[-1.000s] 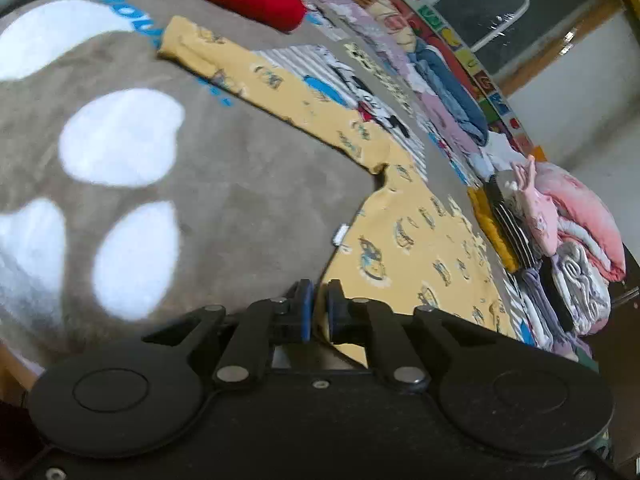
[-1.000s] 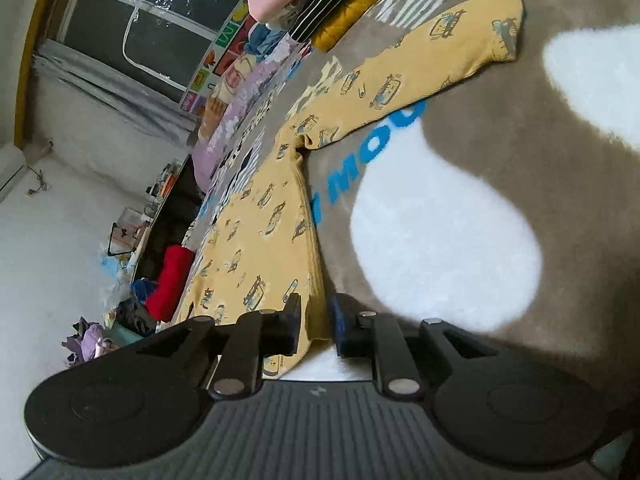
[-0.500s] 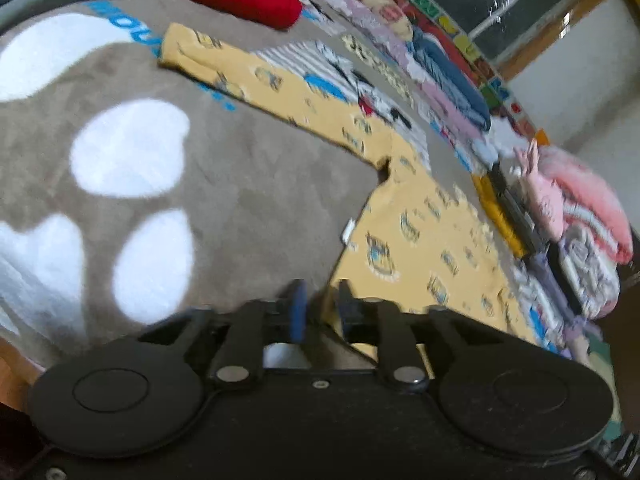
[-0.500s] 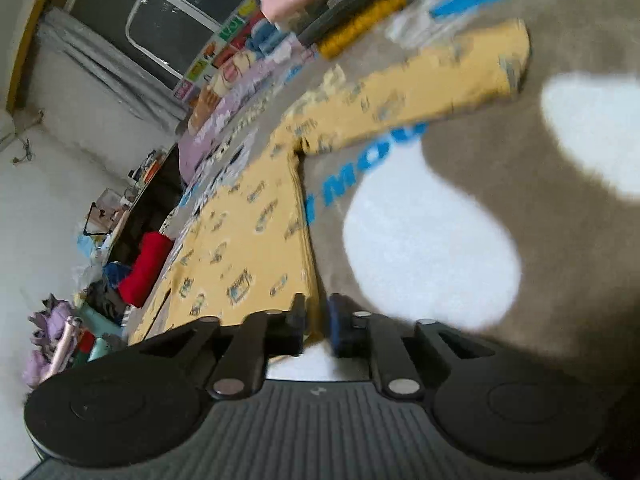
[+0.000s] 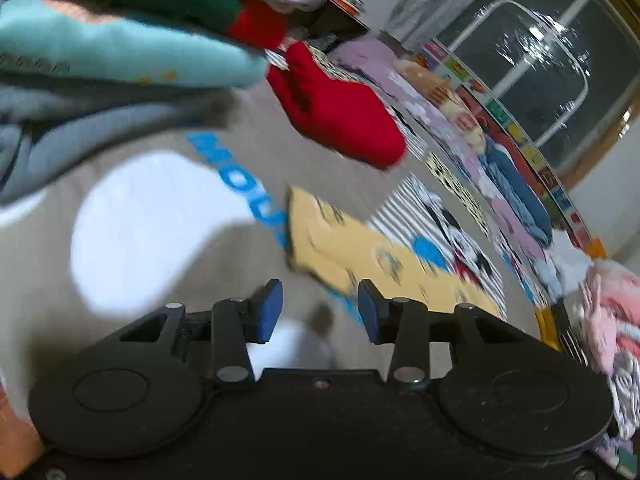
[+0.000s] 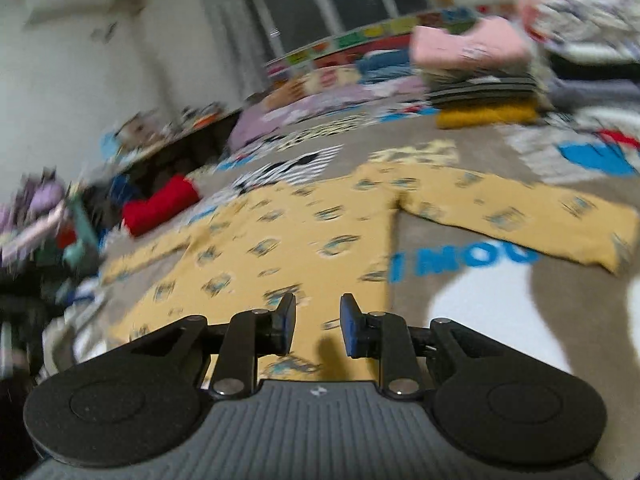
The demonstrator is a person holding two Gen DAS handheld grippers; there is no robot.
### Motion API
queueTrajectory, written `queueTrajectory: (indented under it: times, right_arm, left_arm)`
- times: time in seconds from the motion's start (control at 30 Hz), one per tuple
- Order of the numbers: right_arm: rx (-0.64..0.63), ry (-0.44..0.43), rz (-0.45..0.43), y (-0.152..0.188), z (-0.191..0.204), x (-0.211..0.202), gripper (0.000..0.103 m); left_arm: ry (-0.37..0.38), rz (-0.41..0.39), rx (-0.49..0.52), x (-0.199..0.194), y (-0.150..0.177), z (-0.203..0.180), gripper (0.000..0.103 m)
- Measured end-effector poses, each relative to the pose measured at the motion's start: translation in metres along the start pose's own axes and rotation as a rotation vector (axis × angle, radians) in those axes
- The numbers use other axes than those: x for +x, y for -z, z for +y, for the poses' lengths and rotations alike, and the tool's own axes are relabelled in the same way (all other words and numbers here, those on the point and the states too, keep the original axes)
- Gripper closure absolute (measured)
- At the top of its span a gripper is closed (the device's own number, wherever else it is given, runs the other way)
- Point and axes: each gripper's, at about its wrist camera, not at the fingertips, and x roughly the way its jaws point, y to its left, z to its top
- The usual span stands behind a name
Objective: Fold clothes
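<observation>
The hem of the yellow shirt (image 6: 288, 240), pinched a second ago, has been released by the left gripper (image 5: 318, 312) and right gripper (image 6: 318, 326), now wide and empty, leaving it spread flat mid-frame on the blanket (image 6: 460, 312), sleeves outstretched, apparently ready for folding.

You're seeing both views smeared by motion blur, worst on the yellow printed long-sleeved shirt (image 6: 288, 236). Lamp glare glints on the dark glass window (image 5: 532, 76), and fisheye distortion bends every edge.
</observation>
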Motion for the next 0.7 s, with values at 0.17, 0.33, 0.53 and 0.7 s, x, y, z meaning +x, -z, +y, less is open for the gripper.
queueTrajectory:
  times: [0.17, 0.33, 0.53, 0.7]
  right_arm:
    - [-0.129, -0.038, 0.041, 0.002, 0.031, 0.013, 0.076]
    - [-0.226, -0.064, 0.085, -0.001, 0.061, 0.024, 0.076]
    - [-0.271, -0.100, 0.131, -0.016, 0.088, 0.042, 0.076]
    - [-0.321, -0.146, 0.156, -0.031, 0.118, 0.064, 0.076]
  left_arm:
    - [-0.019, -0.027, -0.016, 0.020, -0.029, 0.012, 0.064]
    - [0.011, 0.007, 0.000, 0.037, -0.044, 0.014, 0.065]
    - [0.047, 0.047, 0.019, 0.059, -0.062, 0.015, 0.065]
    - [0.065, 0.068, 0.027, 0.069, -0.071, 0.017, 0.072]
